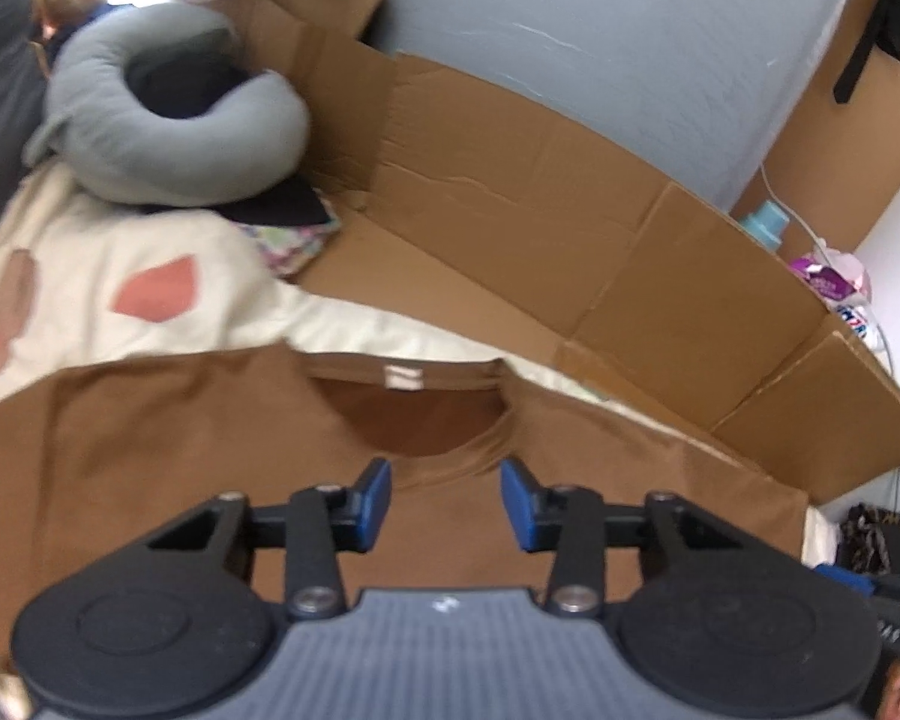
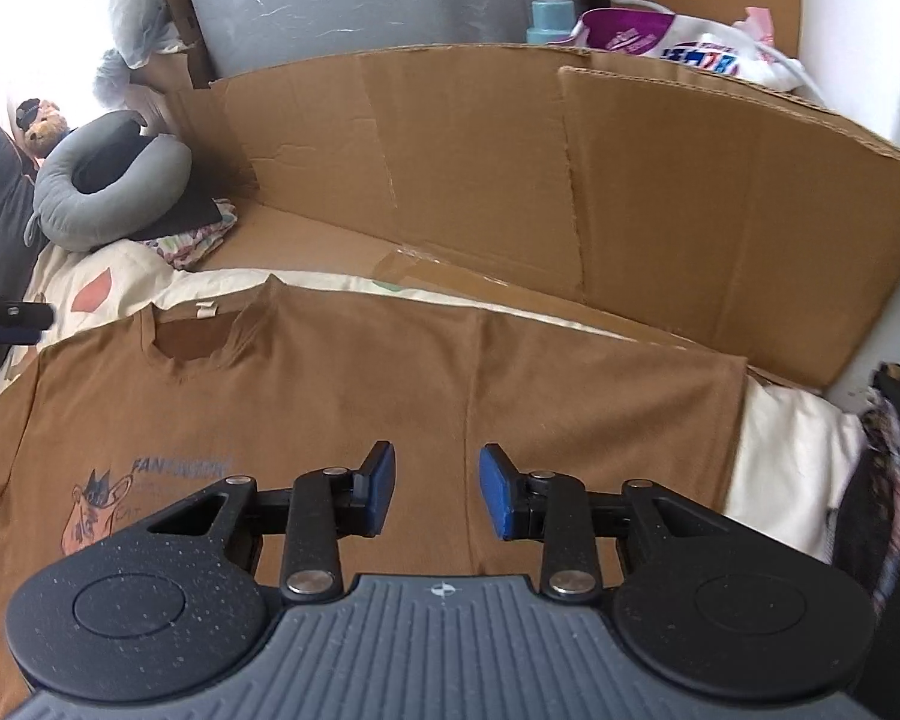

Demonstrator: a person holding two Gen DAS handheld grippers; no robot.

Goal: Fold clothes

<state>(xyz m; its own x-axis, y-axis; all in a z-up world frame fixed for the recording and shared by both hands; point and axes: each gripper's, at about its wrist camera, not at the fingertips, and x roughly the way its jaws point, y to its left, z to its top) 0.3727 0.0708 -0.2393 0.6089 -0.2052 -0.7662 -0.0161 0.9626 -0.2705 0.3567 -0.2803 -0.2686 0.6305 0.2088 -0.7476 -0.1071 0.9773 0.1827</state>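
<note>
Brown cotton printed T-shirt [image 2: 354, 396] spread flat, collar away from me. My left gripper [image 1: 445, 495] nearest neckline, my right gripper [image 2: 437, 489] over right sleeve; both wide apart, empty.

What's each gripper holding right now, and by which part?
Nothing. The left gripper and right gripper are both open above the brown T-shirt, which lies flat with no fabric between the fingers.

Both wrist views look forward, low over the brown T-shirt [image 1: 150, 450], sharing its collar and the cardboard wall [image 2: 690, 192].
</note>
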